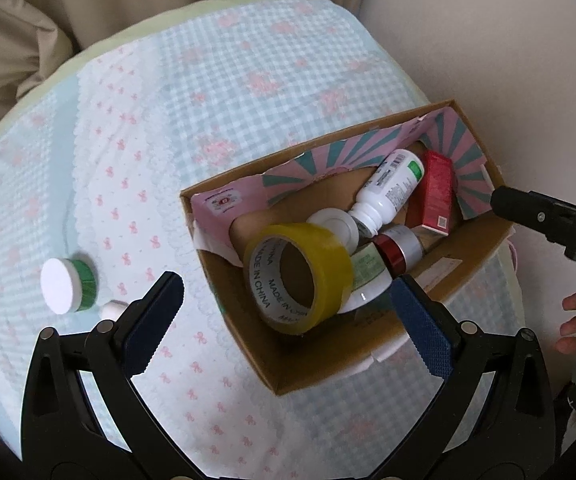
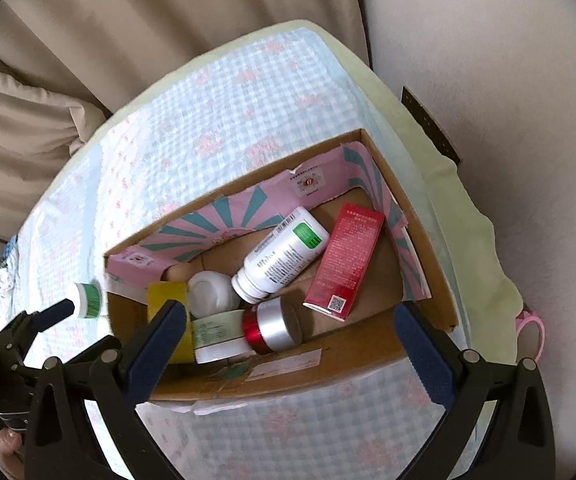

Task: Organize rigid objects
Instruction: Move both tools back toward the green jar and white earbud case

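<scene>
An open cardboard box (image 1: 320,360) (image 2: 328,364) stands on the checked cloth. Inside lie a yellow tape roll (image 1: 296,276) (image 2: 166,296), a white bottle (image 1: 388,192) (image 2: 284,254), a red carton (image 1: 436,196) (image 2: 346,260), a red-and-silver jar (image 1: 400,250) (image 2: 272,326), a white lid (image 1: 336,224) (image 2: 212,292) and a pale green jar (image 1: 368,276) (image 2: 218,332). My left gripper (image 1: 288,314) hovers open over the tape end, holding nothing. My right gripper (image 2: 292,340) hangs open over the box's near wall, also holding nothing. A green jar with a white lid (image 1: 68,284) (image 2: 86,300) stands outside the box.
A small white cap (image 1: 112,309) lies beside the green jar. Beige curtains and a pale wall surround the round-looking table. A pink handle (image 2: 532,334) shows past the table's right edge. A hand (image 1: 572,322) holds the right gripper's grip.
</scene>
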`<state>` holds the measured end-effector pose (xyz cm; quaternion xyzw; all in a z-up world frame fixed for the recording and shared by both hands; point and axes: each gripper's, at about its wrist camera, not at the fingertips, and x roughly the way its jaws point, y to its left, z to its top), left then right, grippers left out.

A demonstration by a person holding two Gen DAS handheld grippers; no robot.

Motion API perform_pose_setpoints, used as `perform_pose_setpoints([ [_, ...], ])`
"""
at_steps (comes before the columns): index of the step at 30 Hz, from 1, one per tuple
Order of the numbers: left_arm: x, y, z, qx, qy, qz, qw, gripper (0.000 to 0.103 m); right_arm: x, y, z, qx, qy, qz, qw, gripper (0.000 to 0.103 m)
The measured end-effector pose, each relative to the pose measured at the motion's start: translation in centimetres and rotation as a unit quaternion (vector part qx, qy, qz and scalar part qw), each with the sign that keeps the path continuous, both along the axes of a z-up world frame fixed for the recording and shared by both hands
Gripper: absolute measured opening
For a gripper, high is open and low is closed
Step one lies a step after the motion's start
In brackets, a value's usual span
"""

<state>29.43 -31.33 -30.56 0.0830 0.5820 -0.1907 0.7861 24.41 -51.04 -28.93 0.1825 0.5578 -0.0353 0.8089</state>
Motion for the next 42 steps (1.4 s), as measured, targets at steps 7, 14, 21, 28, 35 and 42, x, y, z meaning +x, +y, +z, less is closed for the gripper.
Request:
perform_pose_setpoints([
  [7, -2.8, 0.8, 2.9, 0.0, -0.028, -0.001, 0.9996, 0.103, -2.3, 0.5, 2.9, -0.011, -0.025, 0.0, 1.0, 0.103],
  [14, -6.7, 2.4, 8.2, -0.009, -0.072, 0.009, 0.9973, 0.103, -5.8, 1.8, 7.4, -0.013, -0.066, 0.002, 0.998, 0.103],
  [21, -10.4, 5.4, 13.7, -0.013, -0.114, 0.029, 0.9929, 0.103, -8.5, 4.3, 11.7, -0.018, -0.1, 0.031, 0.994, 0.103],
  [28, -13.4, 11.0, 17.8, -0.015, -0.145, 0.061, 0.9874, 0.103, -10.9, 8.5, 14.7, -0.025, -0.123, 0.063, 0.99, 0.103],
  [35, -15.3, 18.1, 20.8, -0.032, -0.173, 0.076, 0.9815, 0.103, -13.0, 14.2, 17.4, -0.052, -0.132, 0.083, 0.986, 0.103],
  [42, -14.8, 25.5, 21.2, -0.052, -0.167, 0.059, 0.9828, 0.103, -14.2, 21.8, 18.5, -0.073, -0.127, 0.064, 0.987, 0.103],
])
